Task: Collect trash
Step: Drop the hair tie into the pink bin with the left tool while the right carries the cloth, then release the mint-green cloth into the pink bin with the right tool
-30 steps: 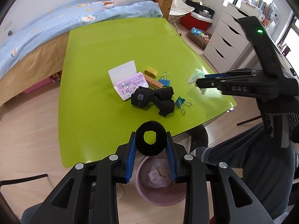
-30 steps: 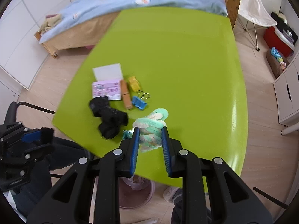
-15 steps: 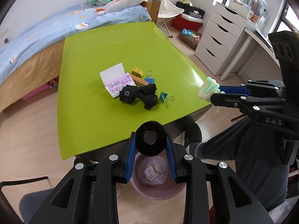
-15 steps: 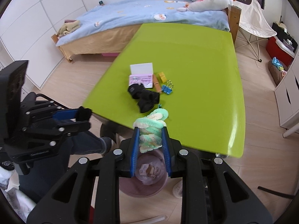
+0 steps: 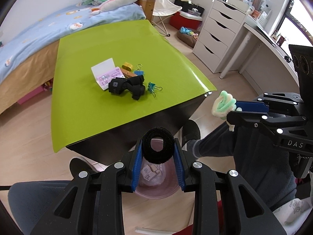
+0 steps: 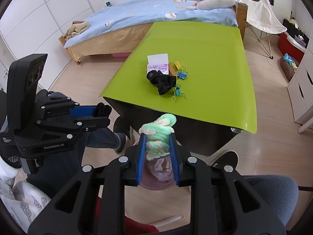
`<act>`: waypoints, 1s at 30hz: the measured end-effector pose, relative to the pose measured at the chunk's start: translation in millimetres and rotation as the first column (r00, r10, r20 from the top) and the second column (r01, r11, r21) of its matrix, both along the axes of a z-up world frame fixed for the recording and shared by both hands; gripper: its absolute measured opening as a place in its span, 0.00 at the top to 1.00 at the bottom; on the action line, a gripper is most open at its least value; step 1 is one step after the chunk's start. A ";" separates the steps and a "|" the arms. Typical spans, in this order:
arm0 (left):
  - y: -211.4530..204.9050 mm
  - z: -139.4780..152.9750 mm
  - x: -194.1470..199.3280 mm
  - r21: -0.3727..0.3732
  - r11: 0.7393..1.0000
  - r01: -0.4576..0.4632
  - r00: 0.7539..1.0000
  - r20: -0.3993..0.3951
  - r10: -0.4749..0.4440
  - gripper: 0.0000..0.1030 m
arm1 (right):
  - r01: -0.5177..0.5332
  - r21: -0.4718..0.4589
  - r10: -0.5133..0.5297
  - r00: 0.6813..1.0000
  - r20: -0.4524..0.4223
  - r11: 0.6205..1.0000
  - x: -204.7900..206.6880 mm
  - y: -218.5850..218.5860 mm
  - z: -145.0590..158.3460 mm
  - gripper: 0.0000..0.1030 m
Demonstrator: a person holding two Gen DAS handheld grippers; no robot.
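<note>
Your left tool (image 5: pixel 158 152) pinches a black fuzzy ring (image 5: pixel 158 145) between its blue pads, the ring standing upright with its hole facing the camera. Your right tool (image 6: pixel 158 145) is clamped on a twisted bundle of mint-green and cream fuzzy stems (image 6: pixel 158 137), which sticks up past the fingertips. Both tools are off the near edge of the green worktop (image 5: pixel 109 39) and point steeply down over a pink trash bin (image 5: pixel 154 186) on the floor; in each wrist view the bin shows between the fingers, already holding a few crumpled scraps and small cartons. From the left view your right tool sits well to the right, its green bundle clear of the worktop's corner. On the worktop, well apart from both tools, you have a cluster: a pink printed card with a white flap (image 5: pixel 107 73), a black strap bundle (image 5: pixel 127 87) lying partly on it, a yellow clip (image 5: pixel 127 66), a blue binder clip (image 5: pixel 138 71) and a teal binder clip (image 5: pixel 153 87) just beside the strap. A leg in dark trousers (image 5: pixel 244 156) stretches beside the bin.
</note>
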State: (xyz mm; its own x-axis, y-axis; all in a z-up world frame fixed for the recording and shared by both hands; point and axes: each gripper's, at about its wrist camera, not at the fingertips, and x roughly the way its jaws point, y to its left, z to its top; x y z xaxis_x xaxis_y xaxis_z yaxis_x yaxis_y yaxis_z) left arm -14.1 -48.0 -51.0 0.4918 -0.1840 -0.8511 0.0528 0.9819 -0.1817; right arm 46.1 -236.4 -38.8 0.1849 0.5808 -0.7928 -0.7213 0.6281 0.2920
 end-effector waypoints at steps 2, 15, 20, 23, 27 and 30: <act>-0.9 0.3 -0.4 0.001 1.000 0.004 1.000 0.001 -0.004 0.69 | 0.001 0.001 -0.001 1.000 -0.003 1.000 -0.8 -1.1 -0.3 0.77; 16.5 3.8 -2.0 -0.002 0.997 -0.079 0.996 0.040 0.079 0.09 | -0.006 0.007 0.006 1.000 -0.011 1.000 -1.9 0.4 -1.8 0.77; 23.6 9.2 -7.9 -0.015 0.995 -0.095 0.993 0.066 0.096 0.09 | -0.019 0.008 0.019 1.000 -0.021 1.000 -4.0 4.5 -4.6 0.77; 29.1 13.5 -12.6 -0.019 0.994 -0.109 0.991 0.079 0.110 0.09 | -0.033 0.011 0.033 0.999 -0.023 0.999 -5.5 8.3 -4.5 0.77; 36.6 18.3 -16.7 -0.014 0.991 -0.132 0.987 0.092 0.132 0.09 | -0.056 0.026 0.056 0.998 -0.028 0.998 -8.3 15.7 -3.6 0.77; 41.3 21.1 -19.3 -0.017 0.990 -0.143 0.985 0.099 0.144 0.09 | -0.077 0.036 0.078 0.997 -0.028 0.996 -10.5 22.5 -2.3 0.75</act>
State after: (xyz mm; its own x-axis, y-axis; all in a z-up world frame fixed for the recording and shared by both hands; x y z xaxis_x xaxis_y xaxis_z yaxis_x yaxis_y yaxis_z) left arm -33.4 -6.8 -29.9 0.5958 -0.1133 -0.7951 -0.0704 0.9788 -0.1923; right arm 35.7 -213.9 -41.0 0.1154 0.6200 -0.7761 -0.7579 0.5600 0.3346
